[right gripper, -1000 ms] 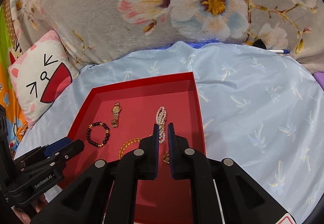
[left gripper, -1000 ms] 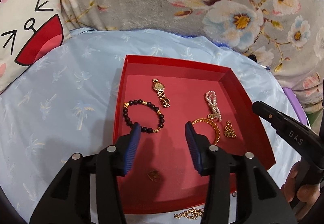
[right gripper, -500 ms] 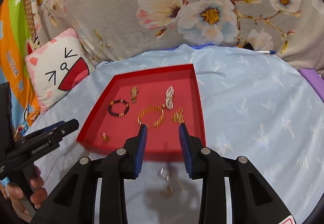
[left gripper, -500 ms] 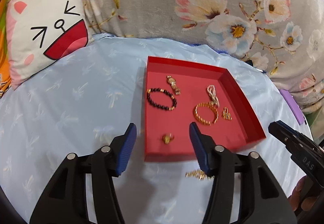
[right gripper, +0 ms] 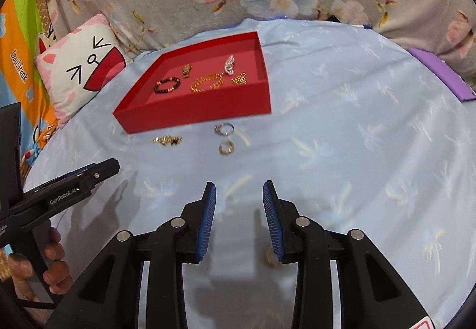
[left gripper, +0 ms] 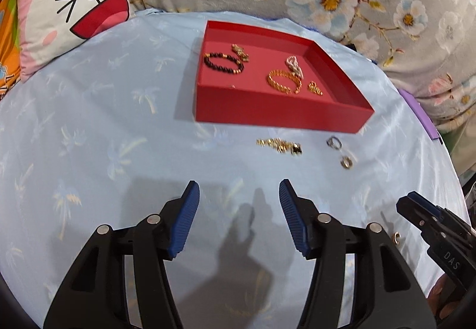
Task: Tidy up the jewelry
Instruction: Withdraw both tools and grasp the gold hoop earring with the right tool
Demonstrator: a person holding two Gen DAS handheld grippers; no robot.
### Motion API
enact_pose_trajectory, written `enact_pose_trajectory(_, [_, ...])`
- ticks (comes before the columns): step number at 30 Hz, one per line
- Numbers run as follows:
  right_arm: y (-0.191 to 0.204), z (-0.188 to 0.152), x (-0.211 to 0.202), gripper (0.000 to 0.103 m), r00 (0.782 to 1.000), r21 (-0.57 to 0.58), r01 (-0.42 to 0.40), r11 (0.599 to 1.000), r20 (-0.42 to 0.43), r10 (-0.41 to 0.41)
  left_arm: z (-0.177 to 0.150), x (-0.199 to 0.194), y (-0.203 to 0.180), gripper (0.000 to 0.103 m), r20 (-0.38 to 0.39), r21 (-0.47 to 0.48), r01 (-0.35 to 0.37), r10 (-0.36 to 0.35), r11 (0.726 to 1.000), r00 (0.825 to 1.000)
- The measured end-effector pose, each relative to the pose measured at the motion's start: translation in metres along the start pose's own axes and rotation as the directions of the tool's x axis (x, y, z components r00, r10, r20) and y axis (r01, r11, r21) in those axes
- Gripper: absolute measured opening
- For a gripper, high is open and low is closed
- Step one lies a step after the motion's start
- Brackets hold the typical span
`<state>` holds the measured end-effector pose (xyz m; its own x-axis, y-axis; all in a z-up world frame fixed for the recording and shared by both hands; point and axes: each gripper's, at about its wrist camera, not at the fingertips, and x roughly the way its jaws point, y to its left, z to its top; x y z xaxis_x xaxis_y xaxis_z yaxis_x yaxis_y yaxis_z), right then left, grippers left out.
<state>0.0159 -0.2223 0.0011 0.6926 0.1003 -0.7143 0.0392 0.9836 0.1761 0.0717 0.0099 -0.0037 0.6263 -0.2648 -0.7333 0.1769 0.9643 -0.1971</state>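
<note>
On the pale blue palm-print sheet (left gripper: 89, 120) sits a red tray (left gripper: 276, 113), and inside it lie a dark beaded bracelet (left gripper: 222, 62), a gold watch (left gripper: 240, 51), a gold bangle (left gripper: 283, 81), a pearl strand (left gripper: 294, 64) touching the bangle's far edge, and a small gold piece (left gripper: 315, 88) just beside the bangle. Outside the tray, near its front wall, a gold chain (left gripper: 279, 145) rests on the sheet, with a silver ring (left gripper: 333, 142) and a second ring (left gripper: 346, 162) just beside each other to its right. The left gripper (left gripper: 239, 204) hangs over bare sheet, jaws spread wide and holding nothing. The right gripper (right gripper: 239, 204) is likewise parted and empty; a small gold item (right gripper: 269, 258) lies by its right finger. A cat-face pillow (left gripper: 74, 7) leans at the far left.
</note>
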Motion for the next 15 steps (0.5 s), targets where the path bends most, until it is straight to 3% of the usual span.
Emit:
enact_pose_trajectory(6, [-0.017, -0.028, -0.013, 0.033, 1.000, 0.042, 0.018, 0.999, -0.025, -0.017, -0.015, -0.004, -0.009, 0.054, -0.006, 0.013, 0.011, -0.011, 1.000, 1.000])
enact_pose_trajectory(15, [-0.023, -0.043, -0.011, 0.033, 0.998, 0.047, 0.040, 0.998, -0.044, -0.038, -0.031, -0.008, -0.018, 0.054, -0.022, 0.025, 0.020, -0.019, 0.999, 1.000])
